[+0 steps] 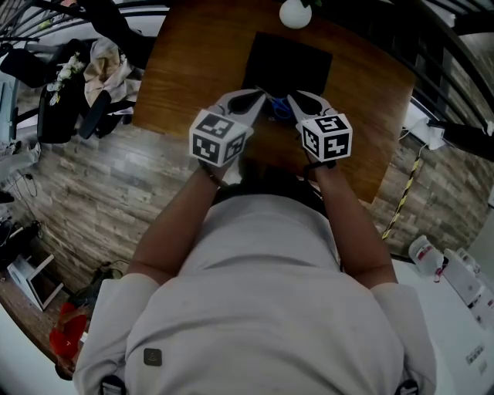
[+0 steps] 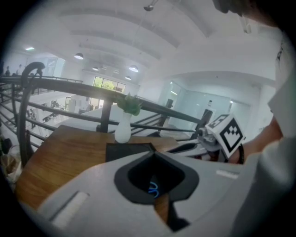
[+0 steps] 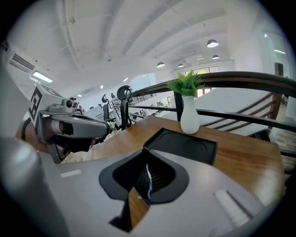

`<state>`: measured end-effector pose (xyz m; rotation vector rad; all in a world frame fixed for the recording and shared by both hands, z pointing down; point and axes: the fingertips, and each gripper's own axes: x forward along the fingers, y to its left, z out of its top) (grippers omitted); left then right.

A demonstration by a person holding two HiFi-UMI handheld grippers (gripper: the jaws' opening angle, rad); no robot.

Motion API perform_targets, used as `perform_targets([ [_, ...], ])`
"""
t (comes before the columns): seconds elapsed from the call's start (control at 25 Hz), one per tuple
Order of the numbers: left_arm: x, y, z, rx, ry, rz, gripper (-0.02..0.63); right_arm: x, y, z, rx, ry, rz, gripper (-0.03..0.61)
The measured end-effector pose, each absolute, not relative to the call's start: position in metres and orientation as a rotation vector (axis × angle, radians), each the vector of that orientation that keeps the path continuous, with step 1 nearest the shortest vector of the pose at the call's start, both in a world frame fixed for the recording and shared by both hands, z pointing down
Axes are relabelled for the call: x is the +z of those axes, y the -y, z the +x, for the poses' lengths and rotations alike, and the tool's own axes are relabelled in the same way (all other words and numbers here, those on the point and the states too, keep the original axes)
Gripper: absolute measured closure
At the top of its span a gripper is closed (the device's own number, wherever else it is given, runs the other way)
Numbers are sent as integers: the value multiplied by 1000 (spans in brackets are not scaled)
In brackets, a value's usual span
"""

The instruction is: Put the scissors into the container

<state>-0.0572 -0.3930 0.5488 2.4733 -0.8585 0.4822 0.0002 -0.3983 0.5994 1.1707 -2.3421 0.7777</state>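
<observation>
The scissors (image 1: 281, 109) have blue handles and lie low over the wooden table (image 1: 193, 69), between my two grippers. In the right gripper view a pale blade and a blue handle (image 3: 149, 187) sit inside the jaws' window, with my right gripper (image 3: 145, 150) shut on them. My left gripper (image 2: 153, 152) has its tips together; the blue handle loops (image 2: 153, 187) show through its window, seemingly beyond the jaws. The container (image 1: 297, 62), a flat black tray, lies just beyond both grippers and appears in both gripper views (image 2: 125, 150) (image 3: 185, 146).
A white vase (image 1: 295, 13) with a green plant stands at the table's far edge behind the tray. A dark railing (image 3: 240, 78) runs past the table. On the floor to the left are chairs and bags (image 1: 85, 85). The table's near edge is under my forearms.
</observation>
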Motion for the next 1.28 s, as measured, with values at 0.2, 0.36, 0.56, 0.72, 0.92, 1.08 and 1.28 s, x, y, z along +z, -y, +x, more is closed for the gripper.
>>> perform_targets([
  [0.2,520,383,-59,463,848,2531,611,561,385,-6,720,2415,1194,569],
  [0.36,494,377,-67,434,851,2584,611,523,373,-16,658,2476,1210,571],
  [0.56,467,364,-73,396,845,2622,611,490,357,-25,612,2508,1237,571],
  [0.72,446,353,-79,368,836,2658,611,464,347,-38,563,2538,1249,571],
  [0.92,424,343,-90,343,822,2703,611,436,343,-55,502,2575,1268,571],
  [1.08,411,336,-93,330,819,2733,611,422,337,-59,466,2593,1277,571],
  [1.28,405,321,-104,325,794,2752,611,411,323,-69,436,2604,1286,571],
])
